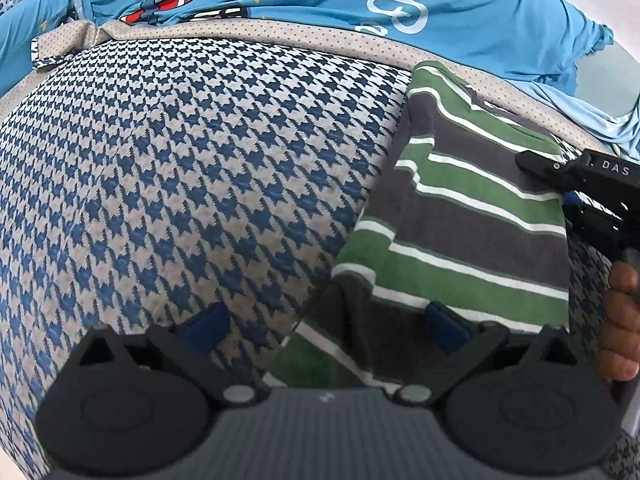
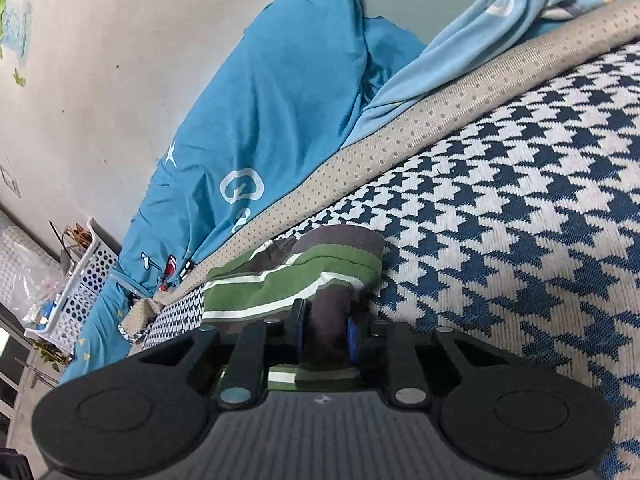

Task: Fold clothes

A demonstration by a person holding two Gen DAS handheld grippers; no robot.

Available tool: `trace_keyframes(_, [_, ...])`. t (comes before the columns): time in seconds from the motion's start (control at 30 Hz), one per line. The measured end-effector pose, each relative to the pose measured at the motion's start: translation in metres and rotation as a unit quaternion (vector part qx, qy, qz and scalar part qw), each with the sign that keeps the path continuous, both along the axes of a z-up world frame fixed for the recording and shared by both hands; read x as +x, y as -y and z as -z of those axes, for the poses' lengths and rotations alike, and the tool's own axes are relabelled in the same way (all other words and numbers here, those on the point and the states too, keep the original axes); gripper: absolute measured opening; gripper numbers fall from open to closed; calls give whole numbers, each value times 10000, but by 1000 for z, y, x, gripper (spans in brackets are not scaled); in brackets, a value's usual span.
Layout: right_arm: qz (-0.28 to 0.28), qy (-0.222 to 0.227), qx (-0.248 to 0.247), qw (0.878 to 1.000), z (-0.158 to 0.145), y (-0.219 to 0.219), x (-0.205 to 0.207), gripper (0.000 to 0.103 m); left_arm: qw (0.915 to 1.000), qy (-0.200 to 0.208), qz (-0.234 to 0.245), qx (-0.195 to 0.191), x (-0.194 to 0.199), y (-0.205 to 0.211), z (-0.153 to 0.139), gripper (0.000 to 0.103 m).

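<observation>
On houndstooth bedcover, your right gripper pinches green-grey striped garment edge to fold; left gripper spread wide

I see my right gripper pinching a grey fold of the striped garment, blue pads pressed on either side. The garment lies bunched on the houndstooth cover, near its beige dotted border. Beyond, a blue printed sheet and a white perforated basket.
</observation>
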State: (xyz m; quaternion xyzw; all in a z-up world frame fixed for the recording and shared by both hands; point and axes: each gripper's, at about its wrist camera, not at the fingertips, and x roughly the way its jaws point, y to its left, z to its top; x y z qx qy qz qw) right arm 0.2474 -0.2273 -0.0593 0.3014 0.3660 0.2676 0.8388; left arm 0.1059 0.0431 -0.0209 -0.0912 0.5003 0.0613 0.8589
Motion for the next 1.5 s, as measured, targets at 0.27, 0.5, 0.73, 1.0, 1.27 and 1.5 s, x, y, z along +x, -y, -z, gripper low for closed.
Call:
trace_keyframes(0.27, [136,113,-258,9995,-5,-10,-4,10,10000,0,32,78,2,3,2,103])
trace_keyframes(0.5, [409,294,-572,9971,-19,-13,-16,9,9999,3,57,117,3,6,3,103])
trace_keyframes(0.73, [718,268,-588,9953,-28,1,-20,9,9997,43,183,149,3,17,2,103])
trace_keyframes(1.0, [1030,326,-703,9917,-42,25,-26,9,9987,194,445,174,-1,34,-2,103])
trace_keyframes(1.27, [1363,331,-908,9859,-50,58,-33,9,9973,258,665,165,0,53,-5,103])
trace_keyframes(1.5, [1858,350,-1105,9757,-55,101,-42,9,9962,289,813,141,1,68,-6,103])
